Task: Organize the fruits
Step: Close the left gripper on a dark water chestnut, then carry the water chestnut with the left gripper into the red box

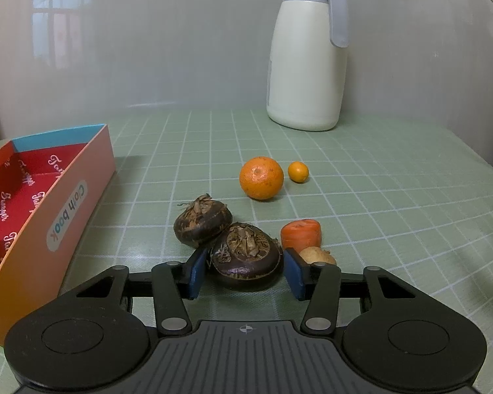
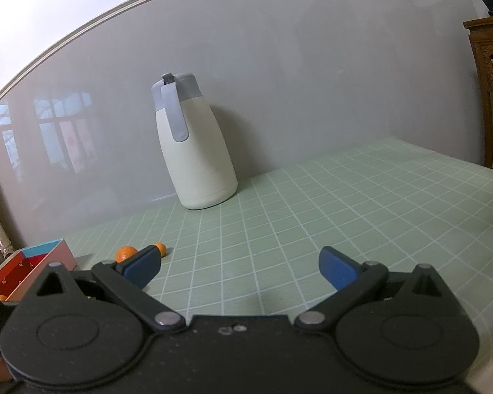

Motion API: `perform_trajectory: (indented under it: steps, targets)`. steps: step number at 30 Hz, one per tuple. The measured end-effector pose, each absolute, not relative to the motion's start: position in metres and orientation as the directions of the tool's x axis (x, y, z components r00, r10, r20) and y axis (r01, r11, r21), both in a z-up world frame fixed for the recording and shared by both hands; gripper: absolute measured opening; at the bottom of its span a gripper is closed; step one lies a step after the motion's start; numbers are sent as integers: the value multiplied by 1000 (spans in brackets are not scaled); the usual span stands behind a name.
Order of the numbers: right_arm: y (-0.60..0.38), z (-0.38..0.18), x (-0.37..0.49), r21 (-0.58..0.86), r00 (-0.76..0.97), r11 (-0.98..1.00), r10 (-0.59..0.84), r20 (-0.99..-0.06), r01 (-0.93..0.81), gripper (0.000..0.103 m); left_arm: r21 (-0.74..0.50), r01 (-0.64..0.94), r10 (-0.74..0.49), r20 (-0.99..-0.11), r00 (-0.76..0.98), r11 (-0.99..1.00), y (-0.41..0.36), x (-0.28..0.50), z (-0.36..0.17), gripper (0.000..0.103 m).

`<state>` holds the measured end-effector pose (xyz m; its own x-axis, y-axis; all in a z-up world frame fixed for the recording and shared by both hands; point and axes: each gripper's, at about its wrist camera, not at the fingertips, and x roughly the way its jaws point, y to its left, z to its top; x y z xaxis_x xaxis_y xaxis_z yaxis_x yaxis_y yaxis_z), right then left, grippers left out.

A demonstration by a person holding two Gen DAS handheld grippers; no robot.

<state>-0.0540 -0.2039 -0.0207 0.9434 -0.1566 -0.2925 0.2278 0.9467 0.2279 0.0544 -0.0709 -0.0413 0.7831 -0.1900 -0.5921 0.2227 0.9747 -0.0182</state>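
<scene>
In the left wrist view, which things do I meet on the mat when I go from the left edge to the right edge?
Box → rear dark water chestnut → front dark water chestnut, between the left hand-held gripper pads → big orange → small orange. The carrot piece and the jug overlap these in position, so I leave them out.

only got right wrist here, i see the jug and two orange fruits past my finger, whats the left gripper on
Observer: The left gripper straddles a dark water chestnut on the mat, one pad on each side; I can't tell if it's gripped.
Operator: anything crowding it
Observer: A second water chestnut sits against it at the back left.
Operator: and the other side
Observer: A carrot chunk lies just beyond the right pad, with a pale lump beside it.
</scene>
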Motion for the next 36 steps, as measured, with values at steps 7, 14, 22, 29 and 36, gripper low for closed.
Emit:
perform_trajectory:
  steps: [7, 14, 22, 29, 36]
  targets:
    - [-204, -19, -57, 213, 942, 946, -179, -283, 244, 103, -33, 216, -193, -592, 782, 976, -69, 53, -41, 49]
    - [-199, -18, -56, 190, 944, 951, -190, -272, 246, 103, -34, 224, -202, -578, 790, 974, -66, 45, -36, 49]
    - [-196, -19, -59, 176, 944, 954, -191, -269, 243, 103, -38, 219, -202, -565, 800, 975, -57, 38, -27, 49]
    - [-191, -20, -56, 167, 943, 958, -181, -280, 233, 103, -40, 206, -194, -546, 815, 978, -44, 28, -16, 49]
    - [-185, -19, -54, 154, 944, 964, -168, -283, 217, 103, -46, 188, -183, -532, 827, 981, -29, 20, -8, 49]
